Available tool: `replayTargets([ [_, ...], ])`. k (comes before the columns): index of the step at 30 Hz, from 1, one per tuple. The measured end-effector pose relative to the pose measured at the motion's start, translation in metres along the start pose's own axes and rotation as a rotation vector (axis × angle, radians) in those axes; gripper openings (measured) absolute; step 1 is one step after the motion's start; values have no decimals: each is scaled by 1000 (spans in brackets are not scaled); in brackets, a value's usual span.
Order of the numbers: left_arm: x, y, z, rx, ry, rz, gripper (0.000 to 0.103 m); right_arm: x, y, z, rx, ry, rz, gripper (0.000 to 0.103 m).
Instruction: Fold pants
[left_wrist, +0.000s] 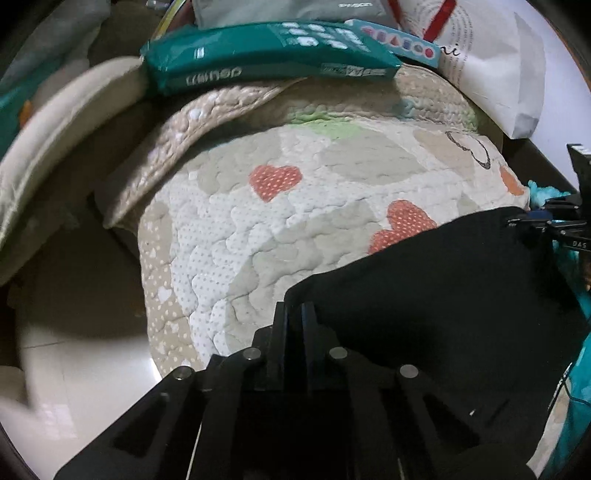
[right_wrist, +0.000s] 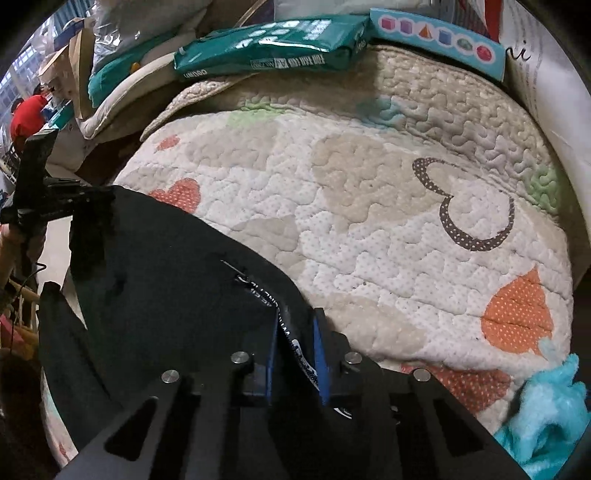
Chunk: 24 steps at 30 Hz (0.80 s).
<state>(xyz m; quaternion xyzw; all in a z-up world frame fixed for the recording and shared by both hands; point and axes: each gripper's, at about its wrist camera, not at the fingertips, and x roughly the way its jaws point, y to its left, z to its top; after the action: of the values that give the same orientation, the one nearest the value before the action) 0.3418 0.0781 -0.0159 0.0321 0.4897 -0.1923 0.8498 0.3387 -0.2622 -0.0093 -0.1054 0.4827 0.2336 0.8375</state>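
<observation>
Black pants (right_wrist: 166, 280) stretched crosswise between left gripper (left_wrist: 294, 310), right gripper (right_wrist: 297, 325), both clenched on edge.

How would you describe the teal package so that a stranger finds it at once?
Start from the heart-print quilt that covers the bed. At its far edge lies the teal package, flat and soft. Unlike the light blue box beside it, it is dark teal with white print.

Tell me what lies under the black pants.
The heart-print quilt lies under the black pants, which the left gripper and right gripper pinch at an edge. Anything beneath the covered part is hidden.
</observation>
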Motion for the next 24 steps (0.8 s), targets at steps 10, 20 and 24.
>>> replayTargets([
  [10, -75, -20, -33, -37, -115, 48, 6, -58, 40, -29, -19, -68, -54, 16],
  [20, -129, -49, -102, -54, -171, 62, 6, -92, 89, -94, -77, -23, -92, 16],
  [24, -140, -57, -137, -83, -174, 58, 6, -94, 105, -126, -97, 12, -98, 16],
])
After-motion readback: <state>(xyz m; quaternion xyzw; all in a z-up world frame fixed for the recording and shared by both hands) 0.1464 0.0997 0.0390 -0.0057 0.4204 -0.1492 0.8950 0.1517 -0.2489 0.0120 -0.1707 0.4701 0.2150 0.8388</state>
